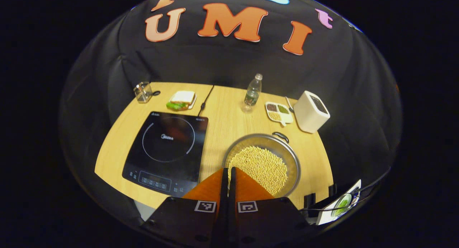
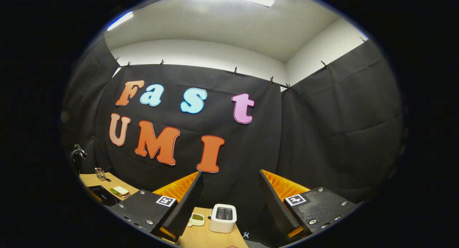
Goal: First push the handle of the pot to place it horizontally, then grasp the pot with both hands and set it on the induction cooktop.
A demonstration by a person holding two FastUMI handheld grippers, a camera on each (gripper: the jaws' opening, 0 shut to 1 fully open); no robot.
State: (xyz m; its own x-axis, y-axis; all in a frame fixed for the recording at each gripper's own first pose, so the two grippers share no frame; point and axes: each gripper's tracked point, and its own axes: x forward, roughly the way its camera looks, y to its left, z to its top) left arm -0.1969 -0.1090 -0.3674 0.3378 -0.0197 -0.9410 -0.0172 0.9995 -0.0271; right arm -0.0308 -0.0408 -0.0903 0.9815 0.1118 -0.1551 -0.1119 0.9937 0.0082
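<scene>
On the table [image 1: 229,122]: a wooden top carrying everything below, seen from above in the left gripper view.
Pot [image 1: 263,164]: metal, round, full of pale beans, at about 5 o'clock on the table, just right of the cooktop and apart from it.
Pot handle [image 1: 280,136]: a dark loop on the far rim, at about 1 o'clock of the pot.
Induction cooktop [image 1: 167,149]: black glass slab at 8 o'clock on the table, its ring bare, a cable [image 1: 207,97] running off toward 12 o'clock.
Left gripper [image 1: 228,176]: fingers together with nothing between them, tips over the pot's near rim at its 7 o'clock; contact cannot be told.
Right gripper [image 2: 229,190]: fingers wide apart, holding nothing, raised toward the booth wall.
Toaster [image 1: 311,111]: white box at 2 o'clock of the pot; it also sits low between the right gripper's fingers [image 2: 222,218].
Divided dish [image 1: 278,112]: small, holding grains, just left of the toaster.
Water bottle [image 1: 253,92]: upright at 12 o'clock.
Sandwich [image 1: 181,100]: on a plate beyond the cooktop.
Glass jar [image 1: 143,92]: at 10 o'clock, far corner.
</scene>
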